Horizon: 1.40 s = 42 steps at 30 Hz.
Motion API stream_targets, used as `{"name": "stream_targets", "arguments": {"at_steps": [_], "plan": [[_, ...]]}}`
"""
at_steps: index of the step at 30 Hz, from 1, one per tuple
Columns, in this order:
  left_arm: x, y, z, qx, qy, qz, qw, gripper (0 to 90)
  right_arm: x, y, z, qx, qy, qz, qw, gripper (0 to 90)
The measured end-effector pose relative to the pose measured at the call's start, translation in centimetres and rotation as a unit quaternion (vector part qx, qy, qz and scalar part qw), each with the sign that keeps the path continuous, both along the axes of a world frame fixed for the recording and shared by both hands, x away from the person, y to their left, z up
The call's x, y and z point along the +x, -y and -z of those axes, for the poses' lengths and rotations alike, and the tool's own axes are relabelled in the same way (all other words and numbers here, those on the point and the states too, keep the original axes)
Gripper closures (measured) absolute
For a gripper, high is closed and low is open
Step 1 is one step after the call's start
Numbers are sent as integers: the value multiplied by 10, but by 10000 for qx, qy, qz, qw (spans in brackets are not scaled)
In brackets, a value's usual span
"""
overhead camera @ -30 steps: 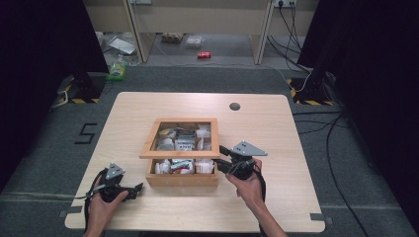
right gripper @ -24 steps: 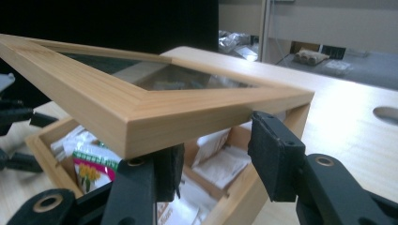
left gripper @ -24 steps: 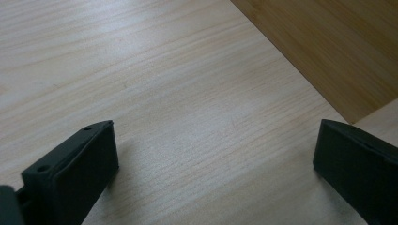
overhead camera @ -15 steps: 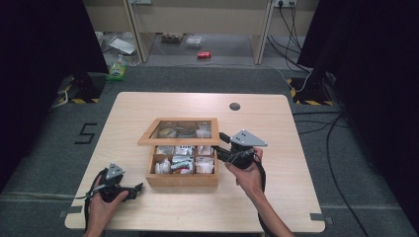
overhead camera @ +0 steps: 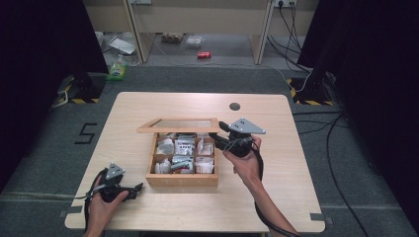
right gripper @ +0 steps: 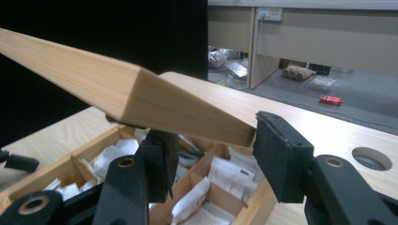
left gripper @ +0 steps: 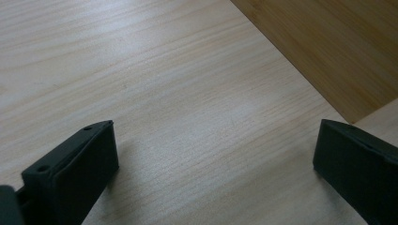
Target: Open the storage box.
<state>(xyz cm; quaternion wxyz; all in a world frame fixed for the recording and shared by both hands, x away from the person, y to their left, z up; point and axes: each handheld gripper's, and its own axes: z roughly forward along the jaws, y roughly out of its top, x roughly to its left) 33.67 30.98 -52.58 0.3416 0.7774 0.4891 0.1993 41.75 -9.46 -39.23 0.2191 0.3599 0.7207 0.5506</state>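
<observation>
**Wooden lid going up**

Wooden box (overhead camera: 182, 178) is sitting just left of my right gripper (overhead camera: 228, 142), packets (overhead camera: 184, 148) filling its compartments. I'm pinching the lid (overhead camera: 178, 126) edge between the jaws, tilting it open. My left gripper (overhead camera: 129, 190) is resting wide open, holding nothing.

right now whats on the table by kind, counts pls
wooden box with its lid raised: 1
box compartments with packets in them: 6
handheld grippers, the left gripper and the right gripper: 2
round hole in the table: 1
total: 10
</observation>
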Motion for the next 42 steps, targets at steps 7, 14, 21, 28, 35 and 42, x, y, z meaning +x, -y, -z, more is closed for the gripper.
{"name": "stream_targets", "arguments": {"at_steps": [7, 14, 21, 28, 35, 42], "plan": [[0, 0, 0, -1, -1, 0, 10000, 0, 13, -1, -5, 90, -37, 73, 9999, 514], [0, 0, 0, 6, -10, 8, 10000, 0, 25, -3, -11, 177, -34, 194, 9996, 525], [0, 0, 0, 6, 2, 1, 10000, 0, 34, -6, -15, 166, -7, 301, 9994, 526], [0, 0, 0, -18, -21, 1, 10000, 0, 45, -9, -19, 244, -28, 401, 9989, 527], [0, 0, 0, 3, -1, 2, 10000, 0, 58, -12, -20, 340, -109, 549, 9979, 528], [0, 0, 0, 4, -2, 3, 10000, 0, 68, -14, -18, 285, -181, 629, 9974, 528]]}}
